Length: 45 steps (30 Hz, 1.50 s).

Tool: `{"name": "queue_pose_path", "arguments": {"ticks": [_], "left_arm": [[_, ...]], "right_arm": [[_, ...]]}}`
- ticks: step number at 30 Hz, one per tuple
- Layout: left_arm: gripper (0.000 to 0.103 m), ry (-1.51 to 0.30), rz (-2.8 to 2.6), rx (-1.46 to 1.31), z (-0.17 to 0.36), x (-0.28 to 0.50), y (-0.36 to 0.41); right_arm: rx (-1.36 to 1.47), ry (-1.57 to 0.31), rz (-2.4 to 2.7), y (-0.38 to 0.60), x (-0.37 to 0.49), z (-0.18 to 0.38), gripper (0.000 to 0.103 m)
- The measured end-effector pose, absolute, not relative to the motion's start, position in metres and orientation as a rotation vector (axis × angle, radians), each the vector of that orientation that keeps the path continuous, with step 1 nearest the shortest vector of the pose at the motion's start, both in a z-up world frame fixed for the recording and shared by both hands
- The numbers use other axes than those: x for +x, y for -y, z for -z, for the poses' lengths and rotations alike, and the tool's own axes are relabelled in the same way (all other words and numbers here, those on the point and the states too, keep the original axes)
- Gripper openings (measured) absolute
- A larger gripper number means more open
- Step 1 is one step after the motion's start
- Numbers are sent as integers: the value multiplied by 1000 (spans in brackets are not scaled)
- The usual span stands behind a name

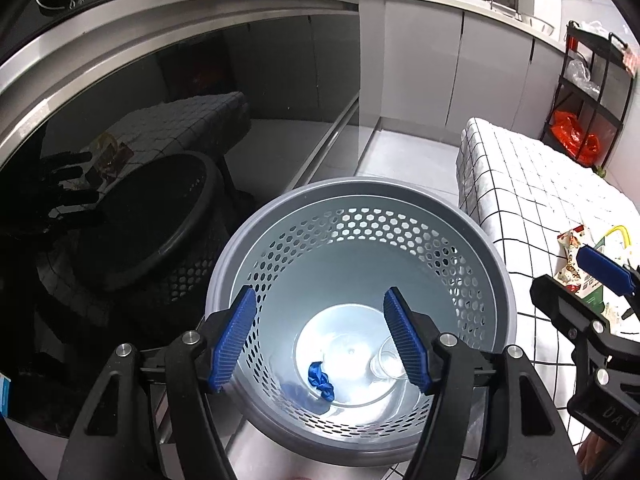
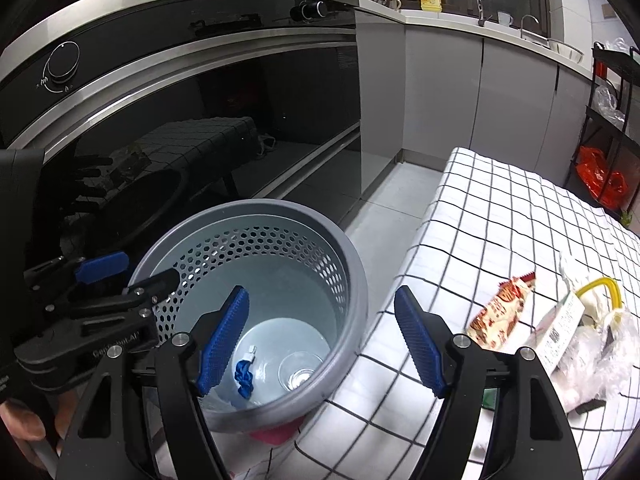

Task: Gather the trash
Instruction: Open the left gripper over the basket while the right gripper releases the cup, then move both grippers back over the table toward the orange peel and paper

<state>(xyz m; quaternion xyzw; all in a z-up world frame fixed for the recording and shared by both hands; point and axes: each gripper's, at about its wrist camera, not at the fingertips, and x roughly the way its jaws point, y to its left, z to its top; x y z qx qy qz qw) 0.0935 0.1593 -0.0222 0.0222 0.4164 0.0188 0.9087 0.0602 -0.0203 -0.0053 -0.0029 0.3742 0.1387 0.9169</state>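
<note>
A grey perforated bin (image 1: 360,200) stands beside the checked table; its rim (image 2: 352,272) shows in both views. At its bottom lie a crumpled blue scrap (image 1: 320,380) (image 2: 244,378) and a clear plastic cup (image 1: 386,364) (image 2: 300,372). My left gripper (image 1: 320,293) (image 2: 132,276) hangs open over the bin's mouth with nothing between its fingers. My right gripper (image 2: 321,292) (image 1: 576,276) is open and empty above the bin's right rim and the table edge. On the table to its right lie a red-and-white snack wrapper (image 2: 500,312), a white carton (image 2: 560,328) and crumpled clear plastic (image 2: 592,352).
A dark glass oven door (image 2: 200,100) stands close behind the bin and mirrors it. The table's checked cloth (image 2: 500,208) runs to the right. A black rack with a red bag (image 2: 600,180) is at the far right. Grey cabinets (image 2: 440,80) line the back.
</note>
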Motion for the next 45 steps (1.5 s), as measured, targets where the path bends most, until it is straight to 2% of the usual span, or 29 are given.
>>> {"name": "queue_pose_path", "arguments": {"ticks": [9,13,17,34,45], "left_arm": [[78,-796,-19,30,11,81,-150],[91,-761,5,13,5,72,-140],[95,-724,33,19,-1,62,-127],[96,-661,199,96,-5,28,-35],[96,-684,297,197,13,13,25]], "right_arm": [[25,-770,-204,51,28,7,75],[22,-757,-150,68,9,7,77],[53,-726,-100,90,-16,4,81],[112,-702,159,196,-109,13,85],[123,-778,215,224,-108,40,87]]}}
